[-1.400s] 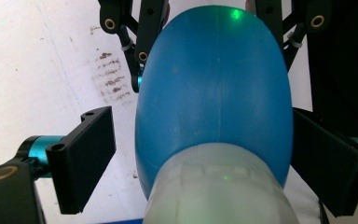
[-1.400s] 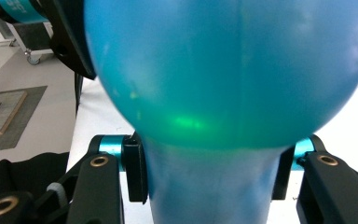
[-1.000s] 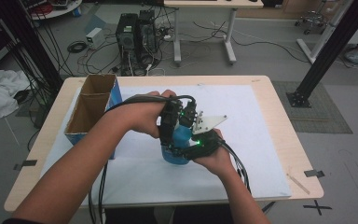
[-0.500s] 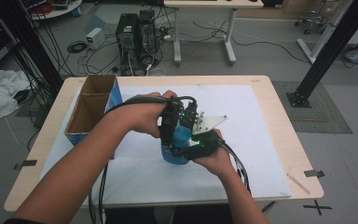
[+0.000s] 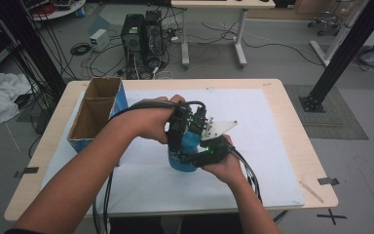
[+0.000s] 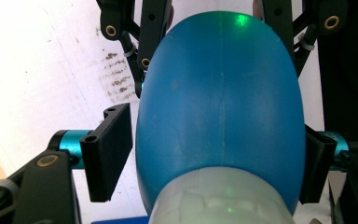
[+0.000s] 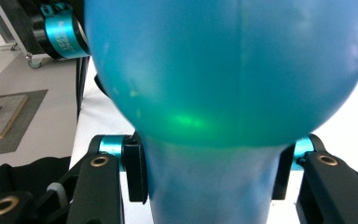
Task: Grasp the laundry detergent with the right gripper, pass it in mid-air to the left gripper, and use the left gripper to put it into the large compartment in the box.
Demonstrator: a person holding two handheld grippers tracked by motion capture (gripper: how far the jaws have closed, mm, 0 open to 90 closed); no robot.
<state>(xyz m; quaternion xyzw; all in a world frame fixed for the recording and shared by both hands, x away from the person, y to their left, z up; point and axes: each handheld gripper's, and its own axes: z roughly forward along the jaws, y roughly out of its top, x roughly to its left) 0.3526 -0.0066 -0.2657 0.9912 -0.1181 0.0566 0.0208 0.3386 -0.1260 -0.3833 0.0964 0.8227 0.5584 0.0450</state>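
Left gripper [image 6: 212,154] jaws have just been closing around the blue bottle [image 5: 185,148] since a second ago; hands and bottle otherwise sit where they were, centre of the high view on the white mat [image 5: 272,146]. Left gripper view: bottle between the jaws, right pad looks against the wall, left pad just off it with a sliver of mat showing between, so no grip yet. Right gripper [image 7: 209,175] is clamped on the narrower part of the bottle, both pads tight on its sides. Whitish cap [image 6: 219,200] sits at the bottom of the left gripper view.

Step, as I read it: two-gripper hold on the bottle, right steadies, left taking second grip. Next: close the left pad onto the wall, squarely, without squashing or twisting the bottle out of the right's clamp.

Around: open cardboard box [image 5: 95,114] at left on the table [image 5: 297,107], well apart. Cables [image 5: 246,165] trail off the grippers toward the bottom of the frame; only those and the crowded grippers could snag
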